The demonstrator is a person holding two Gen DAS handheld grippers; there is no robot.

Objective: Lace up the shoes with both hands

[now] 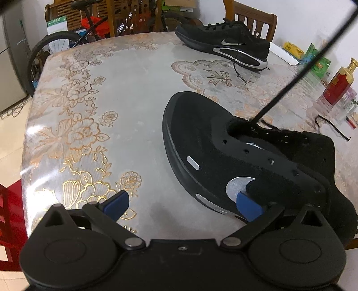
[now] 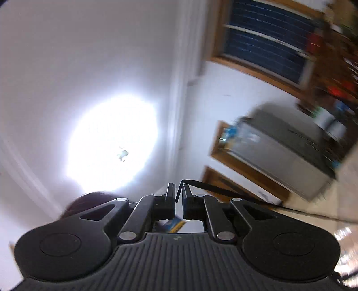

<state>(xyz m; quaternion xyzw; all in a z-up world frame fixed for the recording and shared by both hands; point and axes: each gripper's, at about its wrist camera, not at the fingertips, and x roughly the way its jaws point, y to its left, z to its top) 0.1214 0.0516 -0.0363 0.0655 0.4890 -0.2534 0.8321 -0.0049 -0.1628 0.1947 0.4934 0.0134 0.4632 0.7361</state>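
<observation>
A black sneaker (image 1: 201,138) lies tilted on the floral table (image 1: 125,94), toe away from me, its eyelets bare. A black lace (image 1: 297,73) comes out near the toe-end eyelets and runs taut up to the top right. My left gripper (image 1: 182,204) is open wide at the shoe's side; its right blue pad (image 1: 248,207) rests against the silver swoosh, and its left pad (image 1: 116,203) hangs over the cloth. In the right wrist view my right gripper (image 2: 179,194) points up at the ceiling, shut on the black lace (image 2: 208,188), which trails off to the right.
A second, laced black sneaker (image 1: 223,43) sits at the table's far side. A loose lace end (image 1: 331,127), a red bottle (image 1: 339,87) and small packets (image 1: 317,60) crowd the right edge. Wooden chairs (image 1: 250,20) and a bicycle (image 1: 58,44) stand behind. Dark hair (image 2: 89,199) shows beside my right gripper.
</observation>
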